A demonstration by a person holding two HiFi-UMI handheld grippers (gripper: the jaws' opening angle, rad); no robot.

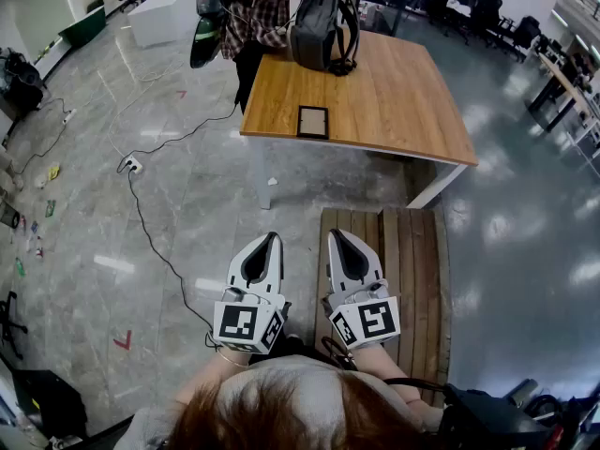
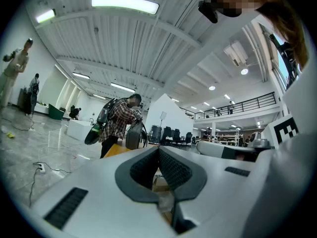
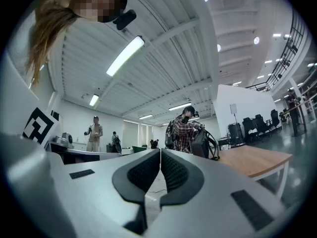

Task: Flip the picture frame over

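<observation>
Lying flat near the front edge of the one wooden table (image 1: 403,101), the single picture frame (image 1: 313,121) is seen well apart from the two grippers, left gripper (image 1: 271,239) and right gripper (image 1: 336,236), each with jaws pressed together on nothing (frame made out in the head view only).

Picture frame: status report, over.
Left gripper and right gripper shut, empty, short of table. Picture frame flat near its front edge, untouched. Bench ahead; backpack behind frame.

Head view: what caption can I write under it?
Left gripper and right gripper shut, picture frame flat on wooden table.
</observation>
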